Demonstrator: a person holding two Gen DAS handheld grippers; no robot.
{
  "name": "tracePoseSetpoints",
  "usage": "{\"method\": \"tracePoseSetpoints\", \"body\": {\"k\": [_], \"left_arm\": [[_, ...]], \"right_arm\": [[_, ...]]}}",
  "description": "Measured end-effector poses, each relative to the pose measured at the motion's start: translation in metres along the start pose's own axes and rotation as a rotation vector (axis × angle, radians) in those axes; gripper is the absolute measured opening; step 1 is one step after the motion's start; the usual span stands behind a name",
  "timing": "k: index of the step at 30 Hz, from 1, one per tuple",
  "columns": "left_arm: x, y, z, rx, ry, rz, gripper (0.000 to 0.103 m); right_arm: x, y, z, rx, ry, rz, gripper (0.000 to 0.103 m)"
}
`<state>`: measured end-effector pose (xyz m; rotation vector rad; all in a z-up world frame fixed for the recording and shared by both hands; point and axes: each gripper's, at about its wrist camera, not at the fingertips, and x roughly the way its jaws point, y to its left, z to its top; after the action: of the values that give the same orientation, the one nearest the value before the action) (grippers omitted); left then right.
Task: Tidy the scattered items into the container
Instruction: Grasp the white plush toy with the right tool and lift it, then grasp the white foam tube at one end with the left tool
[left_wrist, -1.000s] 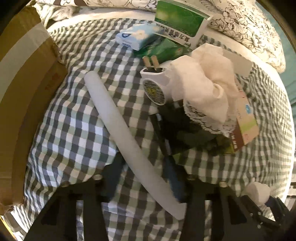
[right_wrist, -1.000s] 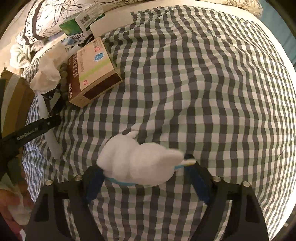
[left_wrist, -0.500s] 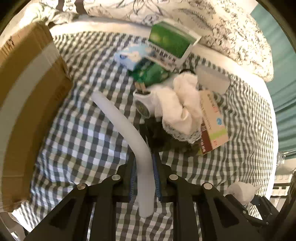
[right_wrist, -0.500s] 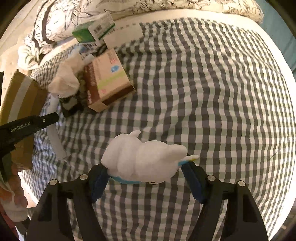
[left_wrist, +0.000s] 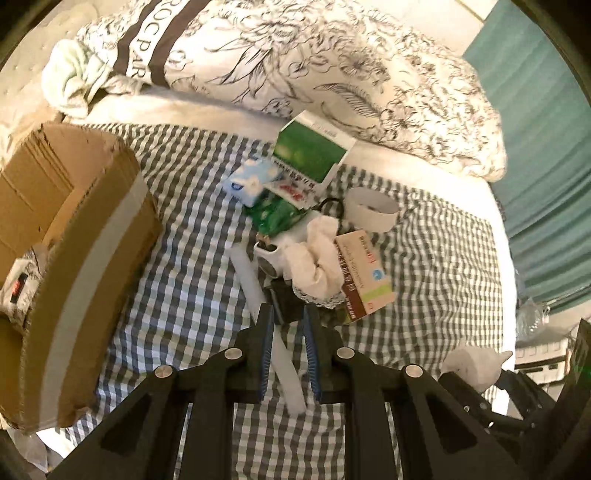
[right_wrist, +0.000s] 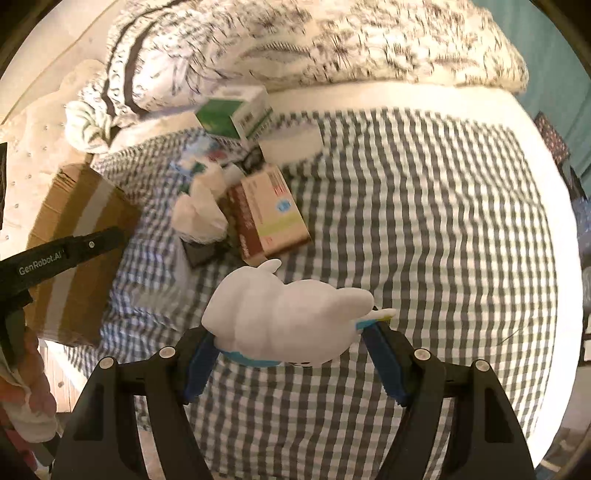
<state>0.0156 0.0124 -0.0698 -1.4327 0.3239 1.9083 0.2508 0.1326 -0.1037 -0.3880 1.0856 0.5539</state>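
Note:
My left gripper (left_wrist: 287, 314) is shut on a long white foam tube (left_wrist: 253, 288), which hangs tilted above the checked bedspread (left_wrist: 192, 288). The tube's far end reaches toward a pile of items. My right gripper (right_wrist: 291, 339) is shut on a white plush toy (right_wrist: 284, 317) with a blue band, held above the bed. An open cardboard box (left_wrist: 74, 240) sits at the left; in the right wrist view the box (right_wrist: 74, 221) lies beyond the left gripper's black finger (right_wrist: 55, 254).
The pile holds a green box (left_wrist: 310, 151), a blue tissue pack (left_wrist: 251, 181), a green packet (left_wrist: 277, 214), a white cloth (left_wrist: 317, 258), a brown and pink carton (left_wrist: 362, 277) and a white round tub (left_wrist: 369, 210). A floral duvet (left_wrist: 332, 74) lies behind.
The left gripper closed on the white tube and lifted it off the bed. Both grippers rose, the right one carrying the plush toy, so the bed looks farther away.

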Motion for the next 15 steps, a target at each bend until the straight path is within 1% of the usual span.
{"method": "tracePoseSetpoints", "body": {"k": [1,2,4,5,6,8,10,11,13,15], "left_arm": [[-0.002,0.0,0.001,0.004,-0.002,0.004,0.017],[-0.001,0.002,0.001,0.004,0.013,-0.006,0.017],[0.006,0.005,-0.001,-0.004,0.045,-0.003,0.021],[0.011,0.007,-0.003,-0.01,0.063,-0.003,0.035],[0.015,0.008,-0.005,-0.016,0.075,-0.003,0.058],[0.026,0.012,-0.012,-0.044,0.088,0.004,0.081],[0.038,0.014,-0.019,-0.069,0.102,-0.004,0.082],[0.047,0.013,-0.023,-0.075,0.126,-0.006,0.082],[0.062,0.01,-0.029,-0.078,0.165,0.008,0.082],[0.077,0.006,-0.035,-0.065,0.177,0.025,0.082]], "right_arm": [[-0.005,0.002,0.002,-0.002,-0.009,-0.001,0.073],[-0.008,0.004,0.003,-0.003,-0.014,-0.002,0.073],[-0.013,0.007,0.005,0.0,-0.026,-0.006,0.073],[-0.014,0.007,0.005,0.0,-0.028,-0.007,0.073],[-0.014,0.008,0.005,-0.001,-0.031,-0.011,0.073],[-0.013,0.009,0.003,-0.007,-0.028,-0.018,0.073],[-0.011,0.009,-0.002,-0.01,-0.02,-0.024,0.073],[-0.008,0.008,-0.004,-0.011,-0.013,-0.027,0.073],[-0.003,0.005,-0.01,-0.01,0.005,-0.036,0.073],[0.002,0.0,-0.016,-0.007,0.024,-0.044,0.073]]}}
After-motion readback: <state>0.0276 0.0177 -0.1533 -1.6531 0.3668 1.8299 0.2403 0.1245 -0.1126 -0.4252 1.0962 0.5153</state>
